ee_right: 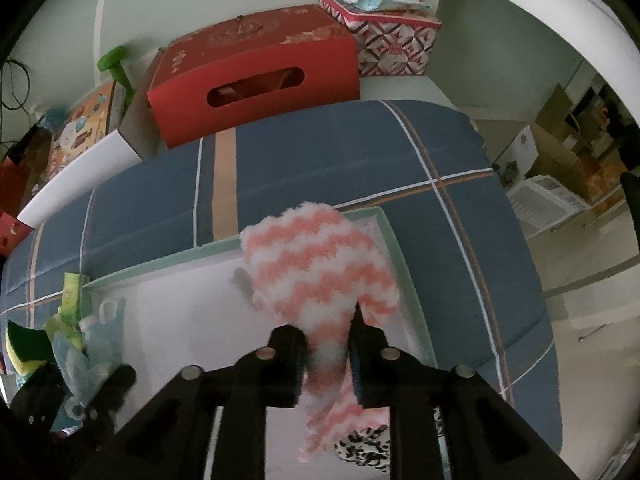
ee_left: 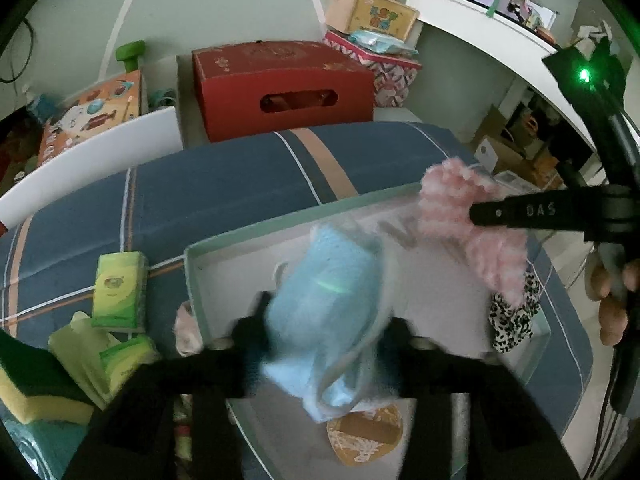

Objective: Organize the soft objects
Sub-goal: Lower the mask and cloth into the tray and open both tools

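**K:** Blue checked cover (ee_left: 240, 184) is seen across the surface, red carton (ee_left: 280, 80) at the far edge. Left side?

**M:** Yellow-green sponge (ee_left: 32, 392) and green tissue pack (ee_left: 118, 288) are seen near left, outside the box.

**K:** Box?

**M:** Green-rimmed box (ee_left: 192, 276) is set on the cover, centre. Left gripper (ee_left: 328, 328) is held over its near left part. Jaws are parted, with the bagged blue cloth (ee_left: 324, 292) between them. Contact is blurred and no firm pinch is made out.

**K:** Right side?

**M:** Right gripper (ee_right: 326, 344) is clamped on the pink-and-white cloth (ee_right: 320, 264), which is held over the box's right half. Leopard-print piece (ee_left: 512, 320) is seen inside, against the right wall.
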`<action>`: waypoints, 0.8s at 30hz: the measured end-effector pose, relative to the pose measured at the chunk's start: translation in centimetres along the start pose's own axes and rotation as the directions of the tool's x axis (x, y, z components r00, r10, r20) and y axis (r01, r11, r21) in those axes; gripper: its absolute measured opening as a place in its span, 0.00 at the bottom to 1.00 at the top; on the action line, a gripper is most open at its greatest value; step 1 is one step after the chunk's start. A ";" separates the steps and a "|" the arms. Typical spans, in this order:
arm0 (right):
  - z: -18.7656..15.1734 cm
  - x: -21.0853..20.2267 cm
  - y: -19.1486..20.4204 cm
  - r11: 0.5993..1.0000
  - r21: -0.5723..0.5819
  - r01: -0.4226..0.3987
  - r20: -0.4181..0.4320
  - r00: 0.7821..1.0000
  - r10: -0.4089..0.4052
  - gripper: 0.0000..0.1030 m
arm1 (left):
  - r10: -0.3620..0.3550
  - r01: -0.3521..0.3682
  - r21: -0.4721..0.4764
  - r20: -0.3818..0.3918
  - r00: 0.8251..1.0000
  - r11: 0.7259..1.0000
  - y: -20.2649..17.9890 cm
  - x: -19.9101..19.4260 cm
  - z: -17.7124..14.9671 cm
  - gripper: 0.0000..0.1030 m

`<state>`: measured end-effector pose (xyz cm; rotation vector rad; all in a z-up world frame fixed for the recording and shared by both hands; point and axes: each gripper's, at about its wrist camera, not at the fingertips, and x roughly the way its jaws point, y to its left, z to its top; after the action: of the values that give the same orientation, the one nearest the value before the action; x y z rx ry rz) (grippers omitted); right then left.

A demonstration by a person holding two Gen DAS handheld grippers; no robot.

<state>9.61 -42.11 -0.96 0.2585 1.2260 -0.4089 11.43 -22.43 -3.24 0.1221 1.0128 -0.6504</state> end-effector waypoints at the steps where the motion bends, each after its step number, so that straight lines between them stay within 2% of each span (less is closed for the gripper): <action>1: 0.0 -0.1 0.1 1.000 -0.006 0.003 0.001 1.000 -0.003 0.38 | 0.002 -0.002 -0.002 0.009 1.000 1.000 0.1 -0.4 0.1 0.60; 3: -0.1 -0.5 0.4 1.000 -0.017 0.003 0.007 1.000 -0.003 0.55 | -0.003 0.003 -0.011 0.016 1.000 1.000 0.3 -0.9 0.2 0.60; 4: -0.2 -0.7 0.5 1.000 -0.019 0.003 0.012 1.000 -0.003 0.60 | -0.010 0.010 -0.020 0.015 1.000 1.000 0.4 -1.2 0.3 0.61; 6: -0.5 -1.2 0.7 1.000 -0.025 0.008 0.015 1.000 -0.007 0.61 | -0.017 0.018 -0.037 0.005 1.000 0.999 0.8 -1.6 0.4 0.61; 9: -0.9 -1.7 1.0 1.000 -0.025 0.012 0.009 1.000 -0.012 0.72 | -0.015 0.015 -0.052 -0.006 1.000 0.999 1.2 -2.1 0.4 0.67; 11: -1.1 -2.0 1.1 1.000 -0.022 0.007 0.004 1.000 -0.007 0.75 | -0.009 0.009 -0.057 0.006 1.000 0.998 1.4 -2.8 0.3 0.80; 14: -1.9 -2.6 1.3 1.000 -0.014 0.006 -0.003 1.000 -0.006 0.81 | 0.012 -0.010 -0.075 0.029 1.000 0.997 1.9 -4.1 0.1 0.88; 16: -2.5 -3.2 1.5 1.000 -0.014 0.004 -0.003 1.000 -0.005 0.87 | 0.024 -0.019 -0.103 0.046 0.999 0.995 2.4 -5.0 -0.2 0.93; 19: -3.3 -3.9 1.9 1.000 -0.019 -0.002 -0.001 1.000 0.002 0.89 | 0.019 -0.009 -0.129 0.074 0.997 0.992 2.8 -6.4 -1.2 0.94; 24: -4.6 -5.4 2.8 0.999 -0.036 0.002 0.001 1.000 -0.002 0.89 | 0.054 -0.043 -0.122 0.089 0.995 0.992 2.5 -8.1 -3.0 0.97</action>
<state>5.42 -36.85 2.65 0.2263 1.2321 -0.3877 7.62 -15.64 1.30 0.0116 0.9545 -0.5447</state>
